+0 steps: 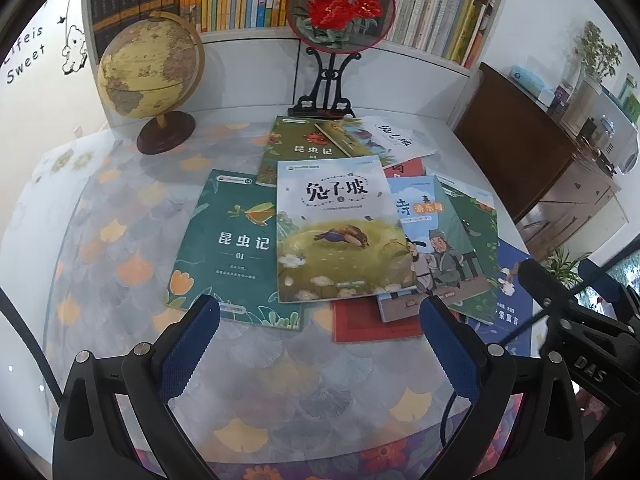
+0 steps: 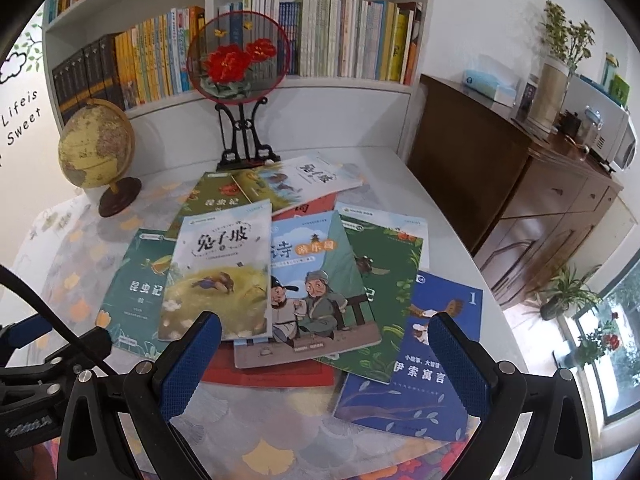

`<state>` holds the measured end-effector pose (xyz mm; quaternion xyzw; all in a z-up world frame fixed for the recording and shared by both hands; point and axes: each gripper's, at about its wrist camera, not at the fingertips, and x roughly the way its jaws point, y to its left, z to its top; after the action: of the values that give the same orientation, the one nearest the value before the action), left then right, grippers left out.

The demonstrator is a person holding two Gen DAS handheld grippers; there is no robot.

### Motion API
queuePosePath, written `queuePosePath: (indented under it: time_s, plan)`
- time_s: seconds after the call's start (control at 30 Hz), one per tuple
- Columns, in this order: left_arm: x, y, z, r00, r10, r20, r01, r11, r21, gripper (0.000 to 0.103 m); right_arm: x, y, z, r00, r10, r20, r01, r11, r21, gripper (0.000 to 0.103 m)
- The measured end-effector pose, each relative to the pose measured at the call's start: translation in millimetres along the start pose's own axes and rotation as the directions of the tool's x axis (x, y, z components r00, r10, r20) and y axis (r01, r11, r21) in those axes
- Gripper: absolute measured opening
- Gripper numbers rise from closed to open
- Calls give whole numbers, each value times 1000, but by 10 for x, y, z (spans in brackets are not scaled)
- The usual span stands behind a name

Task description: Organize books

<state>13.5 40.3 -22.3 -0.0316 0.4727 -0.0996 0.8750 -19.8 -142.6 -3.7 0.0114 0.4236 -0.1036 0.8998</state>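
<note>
A loose heap of thin paperback picture books covers the middle of a white desk (image 1: 472,184) laid with a translucent leaf-patterned cloth (image 1: 120,248), awaiting sorting. Both sets of tongs hover above the desk's near edge, empty. The left gripper (image 1: 320,344) has its blue-padded jaws spread wide, gripping nothing; the right gripper (image 2: 324,364) is equally wide open and bare, aimed at the heap's near side.

Uppermost lies the pale grey-and-yellow rabbit-meadow book (image 1: 340,232), overlapping the dark green insect book with an orange tulip (image 1: 236,248) towards the desk's left edge and the light blue book showing two robed cartoon figures (image 2: 308,280) on its other side. Beneath those sit a flat red book (image 1: 360,324), a green leafy book (image 2: 384,280) and, nearest the right edge, a dark blue fable book numbered 1 (image 2: 420,364).

Towards the far edge, another olive-green insect book (image 1: 296,140) and a white-covered book (image 1: 396,136) lie askew in front of a round embroidered red-peony fan on a black stand (image 1: 340,12). An antique-yellow globe on a dark wooden base (image 1: 148,76) occupies the far left corner, seemingly as display pieces, clear of the work.

The fanned overlap suggests the top book must be lifted first; thin, glossy covers lying flat will probably be awkward to pinch.
</note>
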Motion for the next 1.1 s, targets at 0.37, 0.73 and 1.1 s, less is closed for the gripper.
queuePosePath:
  time_s: [0.37,0.73,1.1]
  plan:
    - [82,86,48,1000,10,-6,-10,1000,-23,100,-17,59,21,999,37,19,-36,999,-22,103]
    - [120,124,47,1000,16,-13,-17,999,-29,100,66,15,25,997,81,-16,-81,997,0,103]
    - [183,248,65,999,42,-9,-43,996,-74,100,32,-68,12,949,315,-23,-309,942,132,102]
